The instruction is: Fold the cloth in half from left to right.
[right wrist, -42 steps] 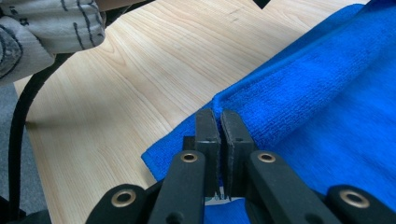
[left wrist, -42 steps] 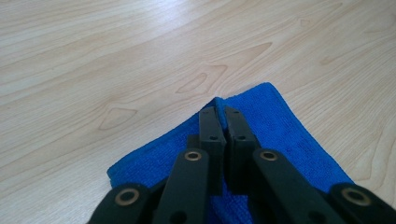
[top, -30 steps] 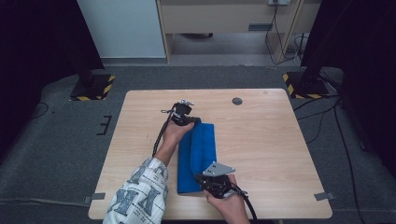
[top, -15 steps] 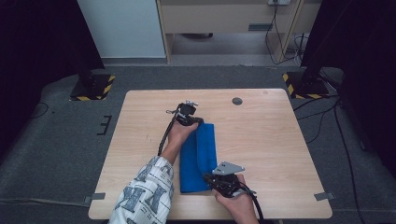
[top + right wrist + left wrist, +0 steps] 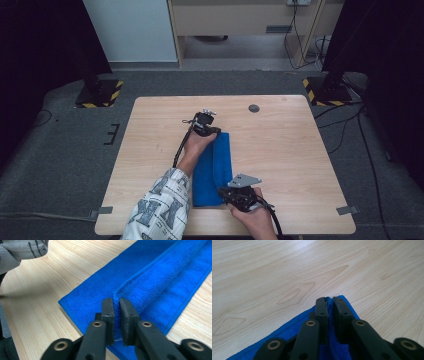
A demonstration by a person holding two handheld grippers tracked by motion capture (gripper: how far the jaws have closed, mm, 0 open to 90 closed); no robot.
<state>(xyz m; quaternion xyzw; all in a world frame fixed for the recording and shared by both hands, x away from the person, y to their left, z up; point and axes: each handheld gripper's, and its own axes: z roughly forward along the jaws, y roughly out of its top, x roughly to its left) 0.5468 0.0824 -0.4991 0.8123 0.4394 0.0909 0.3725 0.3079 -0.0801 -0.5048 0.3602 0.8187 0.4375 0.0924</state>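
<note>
The left hand-held gripper is pinching the far corner of the blue towel, jaws nearly closed on the cloth. The right hand-held gripper is gripping the towel's near edge, where a fold is rising. The towel is lying lengthwise at the middle of the worktop, probably held at both ends for folding.

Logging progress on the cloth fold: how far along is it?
Done: the blue cloth lies on the table as a narrow strip, one long edge doubled over. In hand: the left gripper pinches the far end and the right gripper pinches the folded edge at the near end. Left, probably: laying that fold flat and releasing.
</note>
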